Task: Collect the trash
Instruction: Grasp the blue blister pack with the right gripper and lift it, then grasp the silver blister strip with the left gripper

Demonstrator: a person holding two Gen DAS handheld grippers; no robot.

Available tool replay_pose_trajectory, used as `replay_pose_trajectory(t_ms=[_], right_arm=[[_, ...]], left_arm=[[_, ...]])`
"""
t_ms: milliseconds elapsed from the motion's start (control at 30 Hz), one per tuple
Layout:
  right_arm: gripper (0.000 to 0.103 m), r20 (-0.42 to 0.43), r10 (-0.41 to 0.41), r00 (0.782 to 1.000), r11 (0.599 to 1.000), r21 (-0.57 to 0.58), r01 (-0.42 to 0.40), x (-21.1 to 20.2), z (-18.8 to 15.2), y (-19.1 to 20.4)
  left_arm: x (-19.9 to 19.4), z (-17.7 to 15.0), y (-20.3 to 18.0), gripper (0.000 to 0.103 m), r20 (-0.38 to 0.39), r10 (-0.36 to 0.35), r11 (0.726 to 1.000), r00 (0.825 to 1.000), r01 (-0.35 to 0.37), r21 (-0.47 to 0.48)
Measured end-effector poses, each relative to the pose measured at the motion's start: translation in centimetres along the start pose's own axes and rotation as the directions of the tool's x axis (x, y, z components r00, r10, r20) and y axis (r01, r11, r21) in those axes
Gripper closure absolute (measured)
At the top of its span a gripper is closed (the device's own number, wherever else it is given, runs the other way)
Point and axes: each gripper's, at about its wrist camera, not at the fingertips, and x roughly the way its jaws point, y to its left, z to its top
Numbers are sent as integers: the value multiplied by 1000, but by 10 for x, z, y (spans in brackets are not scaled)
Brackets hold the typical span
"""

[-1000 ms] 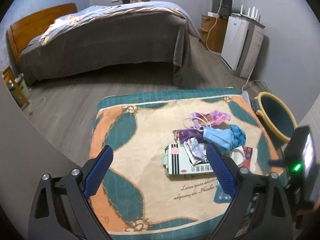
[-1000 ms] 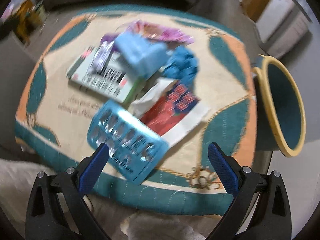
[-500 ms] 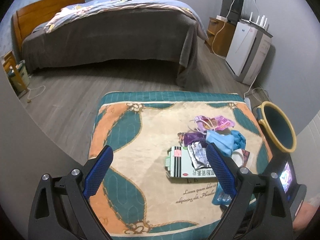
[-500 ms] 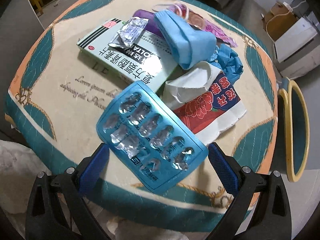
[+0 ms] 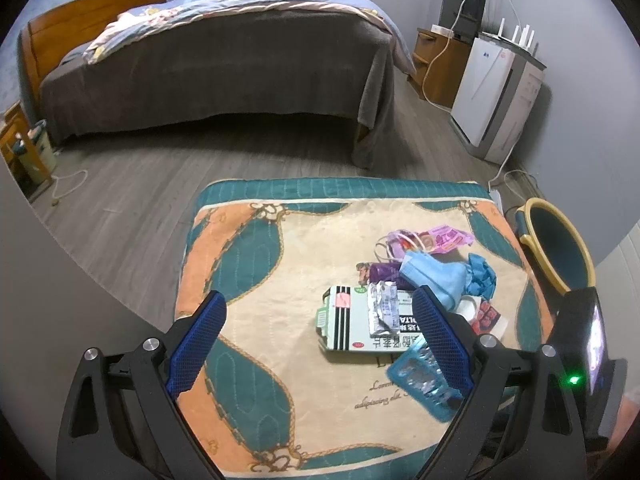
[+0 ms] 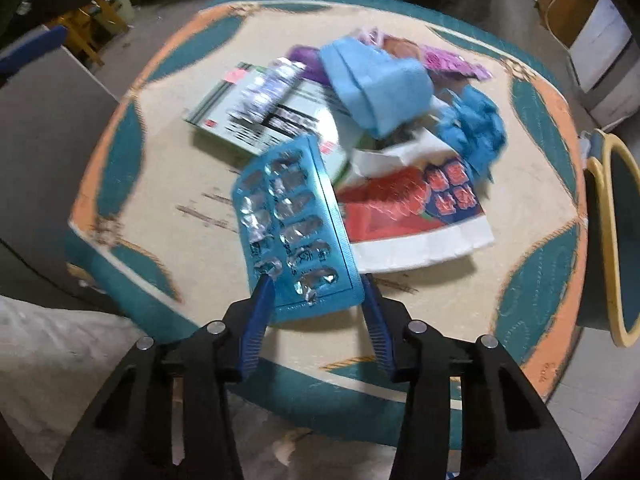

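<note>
Both right tool (image 6: 316, 292) jaws just closed, gripping blister pack (image 6: 294, 224); earlier wide.

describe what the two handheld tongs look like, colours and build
Both match: the left tongs and the right tongs have matte black angular arms with silver round rivets at the joints, ending in flat blue pads with a fine ribbed texture. In the left wrist view, the right unit carries a black box with a green light and a small lit screen.
</note>
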Motion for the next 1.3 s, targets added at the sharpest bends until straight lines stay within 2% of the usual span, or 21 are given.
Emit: replay_pose_trajectory(t_ms=[67, 167, 233, 300, 367, 533, 633, 800, 933, 1133, 1300], right_arm=[[62, 21, 5, 1000, 1000, -30, -4, -4, 2, 7], [60, 49, -63, 997, 995, -78, 67, -5, 4, 19], [53, 57, -48, 997, 996, -73, 52, -1, 16, 14], [38, 69, -48, 996, 996, -72, 53, -1, 20, 18], [30, 67, -62, 996, 995, -77, 68, 5, 23, 15], [27, 29, -113, 993, 985, -127, 116, 26, 26, 27], [37, 46, -176, 983, 960, -213, 182, 31, 24, 42], [37, 62, -186, 980, 963, -186, 195, 22, 26, 40], [37, 75, -135, 988, 984, -110, 142, -3, 23, 26], [37, 104, -121, 987, 992, -34, 125, -56, 33, -6], [37, 197, -170, 966, 984, -24, 178, -105, 46, -36]], left_arm=[[0, 0, -1, 10, 2, 0, 1000, 1000, 0, 5], [1, -1, -2, 10, 0, 2, 1000, 1000, -2, 12], [2, -1, -1, 10, -1, 6, 1000, 1000, -6, 15], [3, 0, 0, 9, -2, 7, 1000, 1000, -7, 16], [4, 0, 2, 9, -5, 9, 1000, 1000, -9, 15], [6, 0, 11, 9, -13, 13, 1000, 1000, -13, 7], [7, 1, 14, 9, -12, 12, 1000, 1000, -12, -3], [8, 3, 16, 9, -9, 6, 1000, 1000, -7, -10], [7, 5, 15, 10, -7, 0, 1000, 1000, -1, -19], [7, 9, 7, 10, -4, -6, 1000, 1000, 6, -14], [21, 3, -8, 10, -34, 9, 999, 999, -8, 48]])
